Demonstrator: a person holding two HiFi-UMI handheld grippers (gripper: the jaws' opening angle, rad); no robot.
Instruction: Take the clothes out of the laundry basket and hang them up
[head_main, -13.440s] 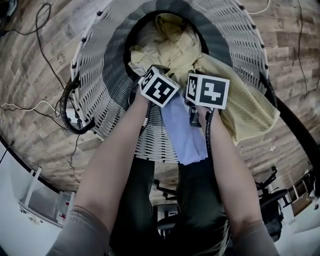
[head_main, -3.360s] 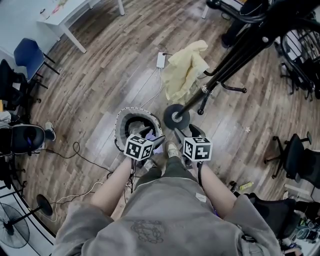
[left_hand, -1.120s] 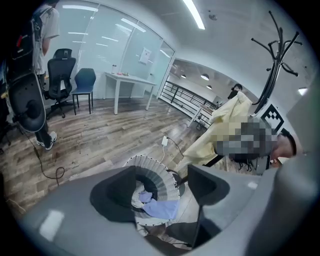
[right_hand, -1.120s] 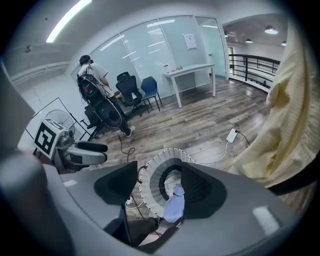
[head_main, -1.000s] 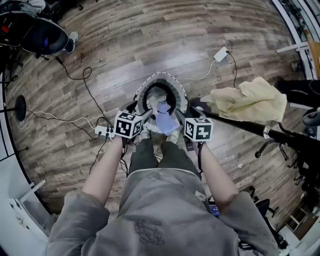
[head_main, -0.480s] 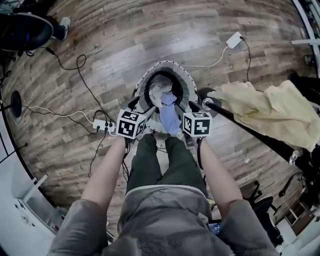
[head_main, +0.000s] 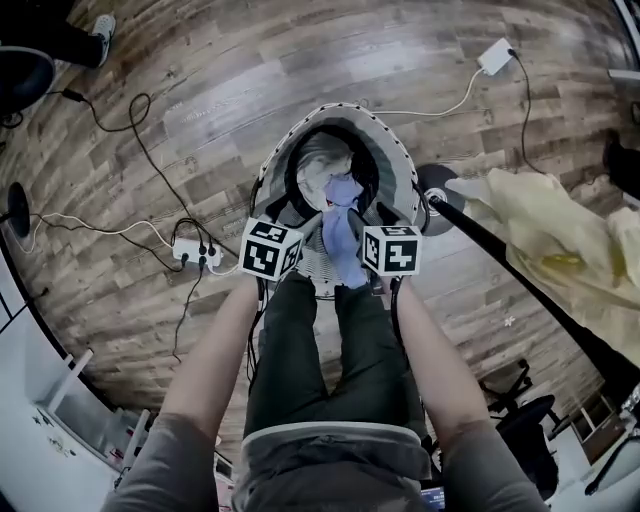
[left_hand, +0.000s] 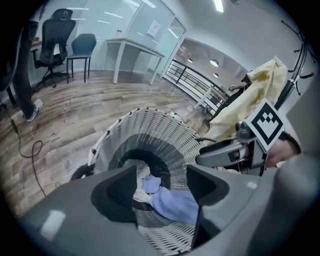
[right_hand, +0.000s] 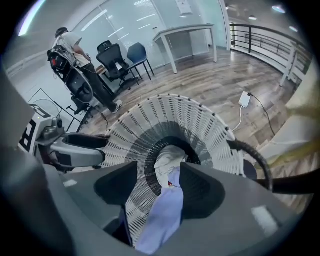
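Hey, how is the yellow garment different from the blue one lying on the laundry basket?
The yellow garment is pale yellow; the blue garment is light blue. The yellow garment hangs over the black rack pole, apart from the laundry basket; the blue garment drapes over the basket's near rim, one end inside. The yellow garment spreads wider in the head view than the blue one. Both are limp, crumpled cloth.

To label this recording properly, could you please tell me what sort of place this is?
Probably an open office or lab rather than a home: a black swivel office chair, a long white desk beside glass partition walls, and a wood-plank floor.
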